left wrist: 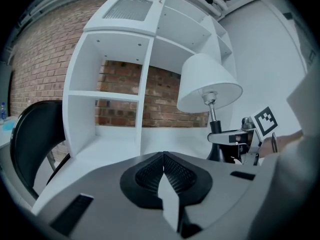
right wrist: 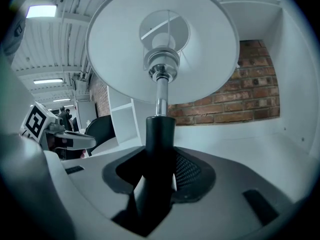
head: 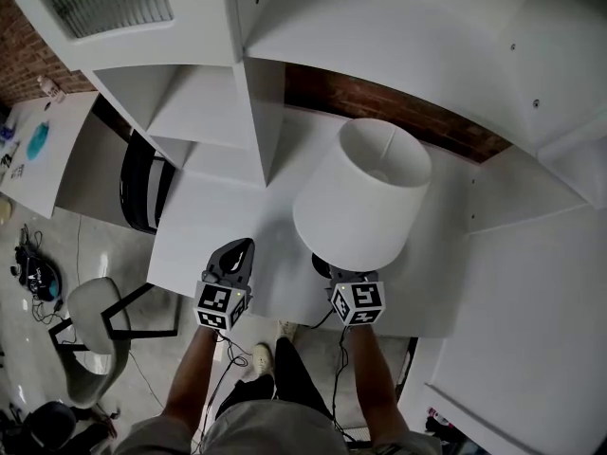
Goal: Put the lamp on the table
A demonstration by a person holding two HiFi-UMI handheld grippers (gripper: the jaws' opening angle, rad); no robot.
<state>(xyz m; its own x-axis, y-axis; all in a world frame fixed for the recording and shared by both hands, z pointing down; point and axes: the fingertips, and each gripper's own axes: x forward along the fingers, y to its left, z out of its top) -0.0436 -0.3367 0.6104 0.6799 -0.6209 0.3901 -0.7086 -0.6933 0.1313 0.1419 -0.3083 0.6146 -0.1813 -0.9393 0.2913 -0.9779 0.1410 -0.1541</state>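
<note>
A lamp with a white cone shade (head: pixel 365 192) and a black stem stands upright over the front part of the white table (head: pixel 213 230). My right gripper (head: pixel 334 271) is shut on the black stem (right wrist: pixel 160 134) just below the chrome neck, under the shade (right wrist: pixel 160 39). The lamp's black base (left wrist: pixel 217 151) is down at the table top; whether it touches is hidden. My left gripper (head: pixel 237 252) hovers over the table to the left of the lamp, shut and empty, its pads (left wrist: pixel 172 171) pressed together. From the left gripper view the right gripper (left wrist: pixel 235 136) clasps the stem.
White cubby shelves (head: pixel 213 112) rise at the table's back left, with a brick wall (head: pixel 379 98) behind. A black chair (head: pixel 142 183) sits left of the table and a grey chair (head: pixel 90 320) stands on the floor. Another white table (head: pixel 43 150) is at far left.
</note>
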